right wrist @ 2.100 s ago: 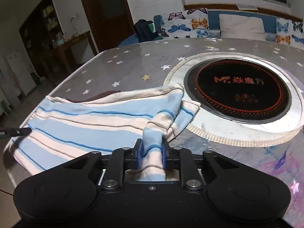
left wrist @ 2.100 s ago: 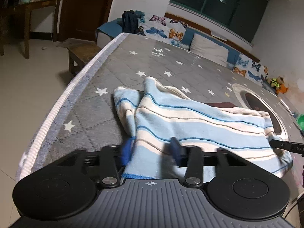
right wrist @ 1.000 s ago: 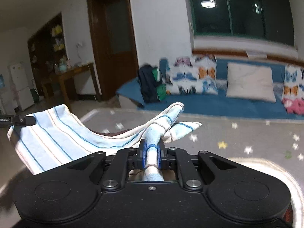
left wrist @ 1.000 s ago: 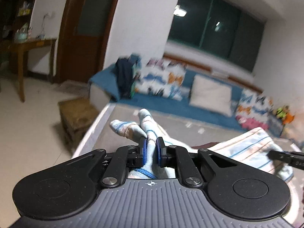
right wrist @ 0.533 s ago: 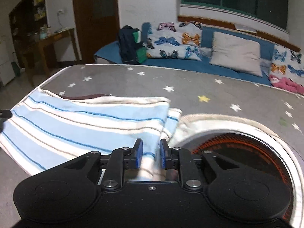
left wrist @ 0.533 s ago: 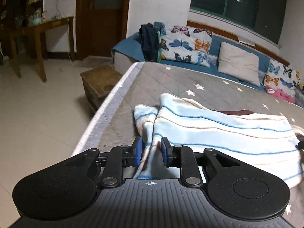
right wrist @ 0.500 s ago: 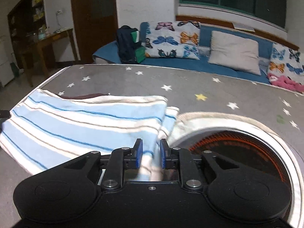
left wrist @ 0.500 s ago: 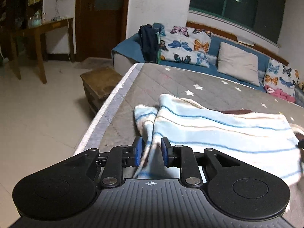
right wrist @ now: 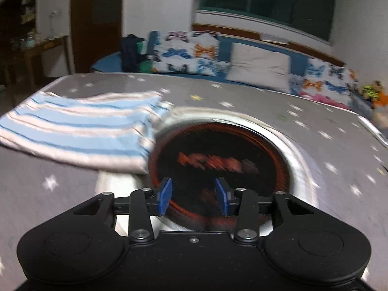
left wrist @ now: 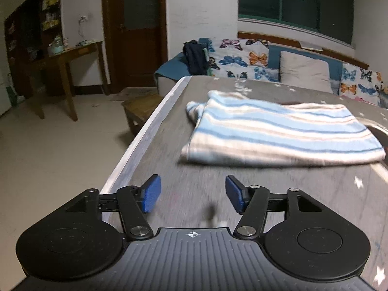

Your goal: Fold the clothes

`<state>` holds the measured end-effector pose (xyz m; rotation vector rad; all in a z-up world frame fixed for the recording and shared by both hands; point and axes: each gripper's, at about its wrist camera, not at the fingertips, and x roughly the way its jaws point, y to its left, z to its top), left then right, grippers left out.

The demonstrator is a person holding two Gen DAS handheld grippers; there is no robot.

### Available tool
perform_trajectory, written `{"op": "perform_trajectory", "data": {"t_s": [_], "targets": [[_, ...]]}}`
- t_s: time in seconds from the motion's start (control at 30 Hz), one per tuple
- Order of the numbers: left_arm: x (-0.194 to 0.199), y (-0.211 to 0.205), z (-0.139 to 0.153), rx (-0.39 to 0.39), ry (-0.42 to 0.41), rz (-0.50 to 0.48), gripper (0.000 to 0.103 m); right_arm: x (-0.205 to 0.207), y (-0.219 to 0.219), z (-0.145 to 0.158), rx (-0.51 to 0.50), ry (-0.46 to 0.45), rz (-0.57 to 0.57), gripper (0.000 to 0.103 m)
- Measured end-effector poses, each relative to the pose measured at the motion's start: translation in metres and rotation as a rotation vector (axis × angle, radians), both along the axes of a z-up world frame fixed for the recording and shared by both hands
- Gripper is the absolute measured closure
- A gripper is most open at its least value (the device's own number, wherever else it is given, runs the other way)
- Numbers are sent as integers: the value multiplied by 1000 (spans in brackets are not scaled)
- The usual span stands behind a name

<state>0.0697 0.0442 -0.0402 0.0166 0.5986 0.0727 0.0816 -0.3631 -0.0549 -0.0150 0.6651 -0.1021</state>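
Both tongs, left gripper (left wrist: 192, 194) and right gripper (right wrist: 194, 197), gape empty near the striped garment (left wrist: 278, 133), lying doubled over on the star-print table (left wrist: 169, 169).

Pale blue, white and tan stripes on grey stars

The folded striped cotton garment (left wrist: 278, 133) is showing light blue bands with thin darker blue lines; the grey quilted surface (left wrist: 242, 189) is carrying white stars; both black hand-held grippers are wearing blue finger pads (left wrist: 151, 192).
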Motion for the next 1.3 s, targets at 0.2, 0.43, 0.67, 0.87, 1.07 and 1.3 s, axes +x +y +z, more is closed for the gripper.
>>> {"op": "perform_trajectory", "data": {"t_s": [0.2,0.43,0.67,0.87,1.07,1.3], "targets": [[-10,2,-13,10,-8,62,38,-26,-41,-13,-40,-2,-135,52],[-13,2,-21,6,-8,94,32,-32,-78,-27,-14,-7,-238,51],[-12,2,-22,7,-2,100,23,-29,-88,-34,-21,-9,-262,40],[-12,3,-22,-2,2,105,19,-27,-87,-38,-33,-7,-263,29],[-12,3,-22,-6,2,101,18,-32,-96,-38,-22,-6,-271,21],[-12,3,-23,-10,4,100,17,-32,-100,-39,-1,12,-280,1]]}}
